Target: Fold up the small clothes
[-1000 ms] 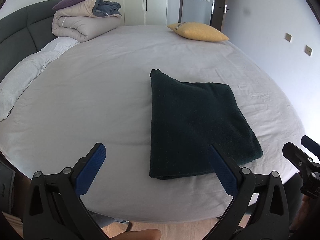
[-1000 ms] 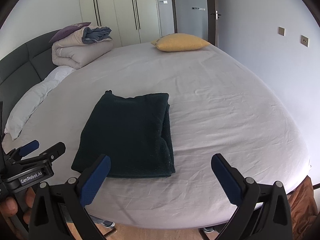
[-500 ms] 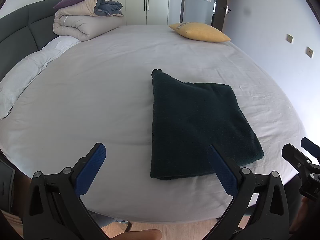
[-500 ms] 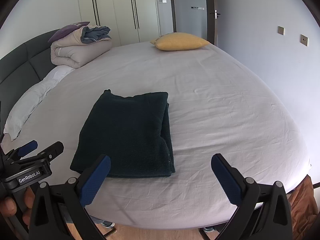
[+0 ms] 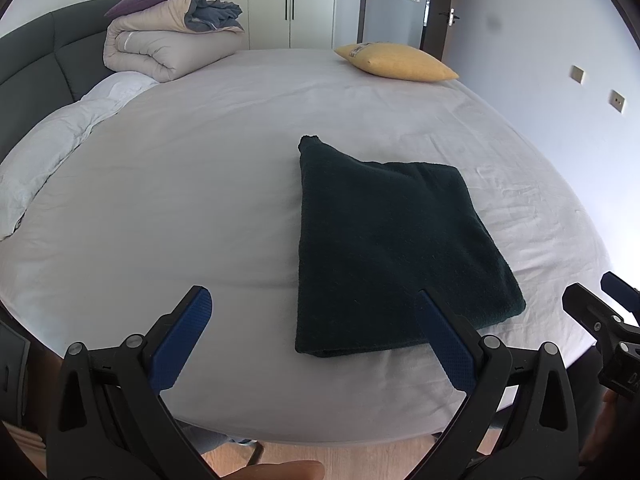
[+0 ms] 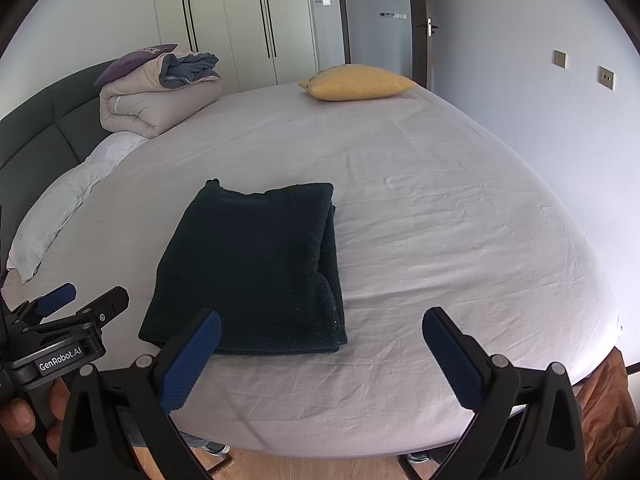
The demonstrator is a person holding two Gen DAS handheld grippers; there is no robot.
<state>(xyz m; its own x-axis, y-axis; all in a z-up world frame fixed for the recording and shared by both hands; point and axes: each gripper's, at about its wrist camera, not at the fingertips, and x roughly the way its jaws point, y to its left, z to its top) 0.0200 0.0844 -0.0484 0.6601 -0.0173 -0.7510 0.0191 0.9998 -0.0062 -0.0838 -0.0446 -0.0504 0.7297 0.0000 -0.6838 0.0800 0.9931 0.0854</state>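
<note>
Since the dark cloth (image 5: 384, 248) lies folded on the bed (image 5: 200, 200), both wide, empty hand-held grippers, left (image 5: 316, 340) and right (image 6: 320, 356), should only tidy its far-left corner.

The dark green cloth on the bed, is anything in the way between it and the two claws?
No. The dark green cloth lies folded on the bed sheet, and only bare sheet shows between it and the open left claw and open right claw. The yellow pillow sits far behind.
</note>
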